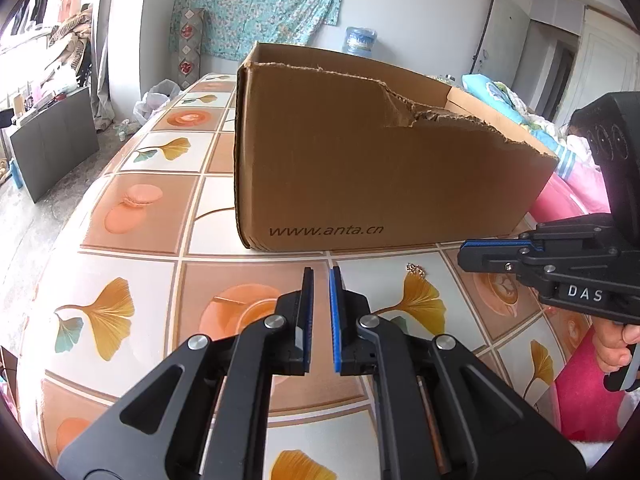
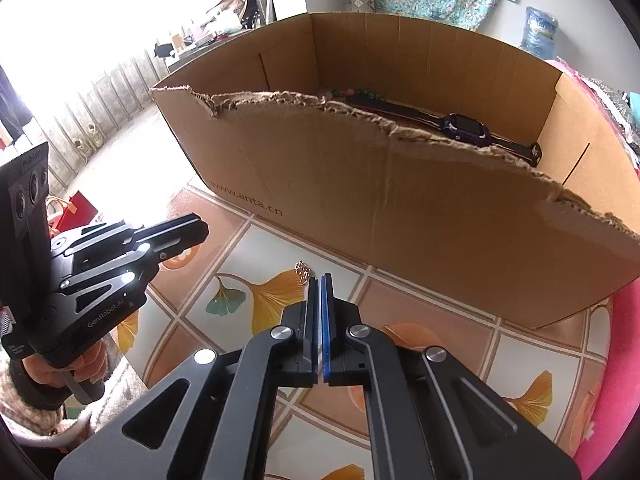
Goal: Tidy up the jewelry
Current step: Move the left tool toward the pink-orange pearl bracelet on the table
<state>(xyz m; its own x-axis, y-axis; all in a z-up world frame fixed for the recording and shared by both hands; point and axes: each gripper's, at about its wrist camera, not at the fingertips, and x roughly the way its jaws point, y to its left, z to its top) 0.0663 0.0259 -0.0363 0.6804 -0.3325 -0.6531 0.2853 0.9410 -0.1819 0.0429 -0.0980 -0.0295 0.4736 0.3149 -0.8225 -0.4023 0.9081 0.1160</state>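
A small gold chain piece [image 1: 415,269] lies on the patterned tablecloth in front of the torn cardboard box [image 1: 360,168]; it also shows in the right wrist view [image 2: 302,271]. Inside the box [image 2: 400,200] lie a dark watch [image 2: 466,128] and a bead bracelet [image 2: 356,92]. My left gripper [image 1: 321,276] has its jaws a small gap apart and holds nothing, left of the chain. My right gripper [image 2: 320,280] is shut, its tips just right of the chain, nothing visibly between them. It shows from the side in the left view [image 1: 466,252].
The tablecloth [image 1: 132,216] covers a table whose left edge drops to the floor. A pink cloth [image 2: 616,360] lies at the right. A water jug [image 1: 359,40] stands behind the box. The left gripper body [image 2: 100,280] is at the left.
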